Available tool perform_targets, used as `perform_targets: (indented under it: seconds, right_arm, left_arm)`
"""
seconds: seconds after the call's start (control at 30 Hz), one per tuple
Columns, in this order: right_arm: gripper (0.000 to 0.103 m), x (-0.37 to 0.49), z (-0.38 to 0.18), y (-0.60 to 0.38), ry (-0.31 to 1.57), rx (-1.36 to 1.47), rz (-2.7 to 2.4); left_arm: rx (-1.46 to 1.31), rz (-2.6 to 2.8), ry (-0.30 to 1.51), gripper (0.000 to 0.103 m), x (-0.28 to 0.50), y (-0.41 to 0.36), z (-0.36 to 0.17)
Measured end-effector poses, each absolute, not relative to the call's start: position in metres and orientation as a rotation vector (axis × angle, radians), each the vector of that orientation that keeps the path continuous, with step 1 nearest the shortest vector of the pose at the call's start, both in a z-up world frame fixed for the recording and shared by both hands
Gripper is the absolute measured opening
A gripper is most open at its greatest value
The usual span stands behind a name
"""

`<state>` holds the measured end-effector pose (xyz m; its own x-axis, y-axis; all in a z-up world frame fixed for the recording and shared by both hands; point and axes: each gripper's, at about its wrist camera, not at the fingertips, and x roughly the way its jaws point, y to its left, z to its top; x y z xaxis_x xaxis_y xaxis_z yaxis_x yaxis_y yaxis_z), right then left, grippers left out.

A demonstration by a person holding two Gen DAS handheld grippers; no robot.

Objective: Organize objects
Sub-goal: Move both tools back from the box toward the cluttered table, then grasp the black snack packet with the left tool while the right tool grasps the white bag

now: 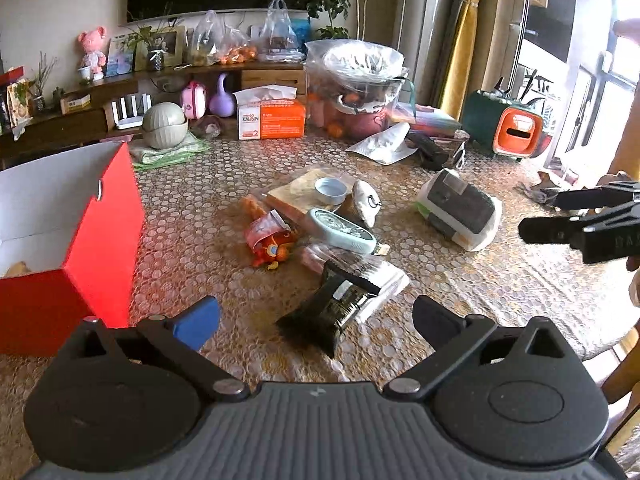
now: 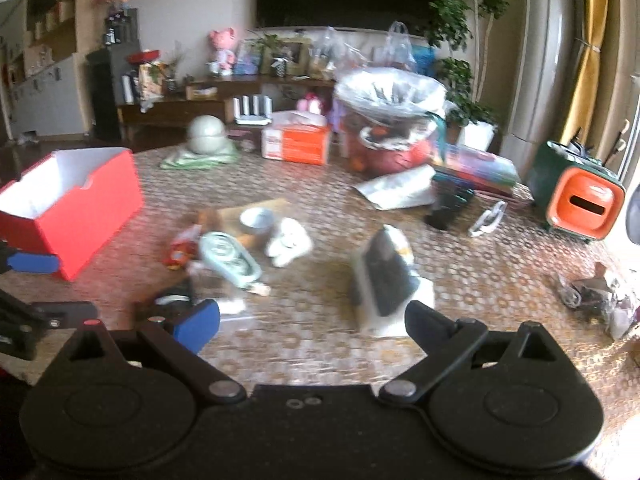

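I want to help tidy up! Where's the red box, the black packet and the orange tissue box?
red box (image 1: 102, 240): left wrist view, on its red side wall.
black packet (image 1: 334, 308): left wrist view, middle of the wrapper.
orange tissue box (image 1: 276, 120): left wrist view, on its orange front.

Daylight enters from the window (image 1: 624, 60) at the right, overexposed to white glare. The patterned tablecloth (image 1: 460, 280) is evenly lit with soft shadows. The left wrist view is fairly sharp; the right wrist view is motion-blurred throughout. Fisheye distortion bends both views' edges, with dark corners.
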<state>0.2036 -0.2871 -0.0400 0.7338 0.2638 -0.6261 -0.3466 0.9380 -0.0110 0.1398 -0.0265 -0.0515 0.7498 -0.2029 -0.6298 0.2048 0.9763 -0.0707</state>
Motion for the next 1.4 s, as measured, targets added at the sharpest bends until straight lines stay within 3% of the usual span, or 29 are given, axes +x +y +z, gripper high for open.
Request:
perform_targets:
  seconds: [0.7,1.0,1.03,1.2,1.4]
  right_arm:
    - [0.098,0.308,-0.100,-0.325,0.779,-0.155,0.235]
    - [0.088,0.323,-0.119,-0.323,0.828,-0.142,0.227]
    - [0.084,0.324,-0.121,-0.323,0.836,-0.137,0.228]
    - [0.079,0.324,-0.125,-0.325,0.860,-0.104,0.223]
    - [0.065,0.321,-0.123,-0.322,0.860,-0.105,0.222]
  left_arm:
    - [0.105,-0.270,0.790,0.103,0.201,-0.045,-0.111]
    - [0.156,-0.318,0.773,0.101,0.201,-0.050,-0.121]
    - [0.160,-0.326,0.771,0.100,0.201,-0.051,-0.121]
    - [0.185,-0.351,0.762,0.065,0.199,-0.055,-0.120]
    - [0.167,-0.344,0.759,0.046,0.197,-0.051,-0.118]
